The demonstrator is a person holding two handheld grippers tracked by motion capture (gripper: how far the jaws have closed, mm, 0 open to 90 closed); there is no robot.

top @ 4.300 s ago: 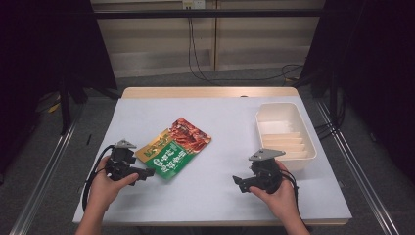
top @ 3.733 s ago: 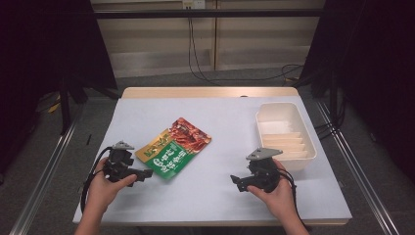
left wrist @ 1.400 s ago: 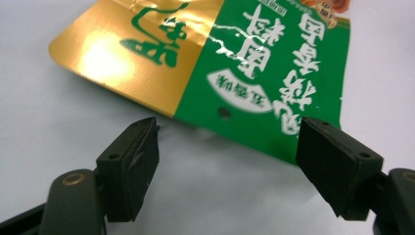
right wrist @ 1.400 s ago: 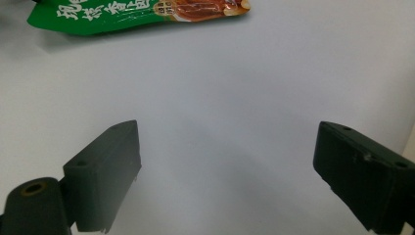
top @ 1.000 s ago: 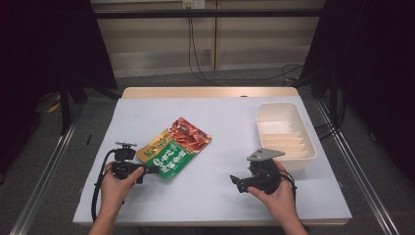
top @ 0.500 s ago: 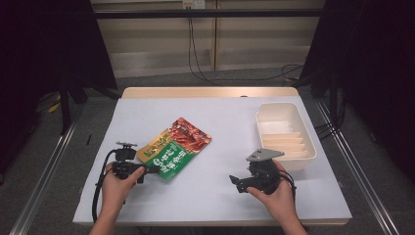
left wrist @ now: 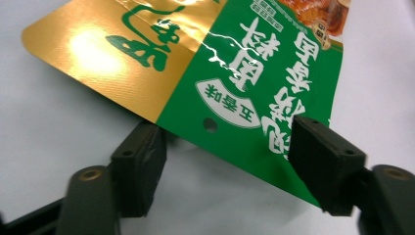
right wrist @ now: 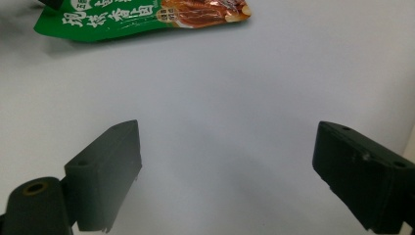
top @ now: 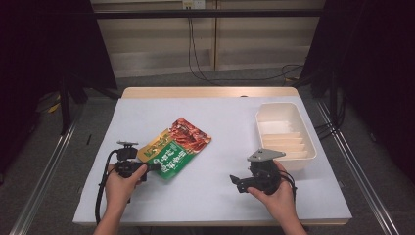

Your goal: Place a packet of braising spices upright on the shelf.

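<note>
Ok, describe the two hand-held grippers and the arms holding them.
Both are black. The left gripper trails a black cable looping beside the forearm. The right gripper carries a grey three-cornered plate on top, with cables behind the hand. Each has two blocky black jaws with small holes and a round metal-lined hole in each jaw arm. Forearms are bare, no sleeves.

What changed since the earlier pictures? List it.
The left tongs slid in to the green packet; their jaws have just been closing with its edge between them, not yet pinching. Right tongs, packets and white tray stayed put.
</note>
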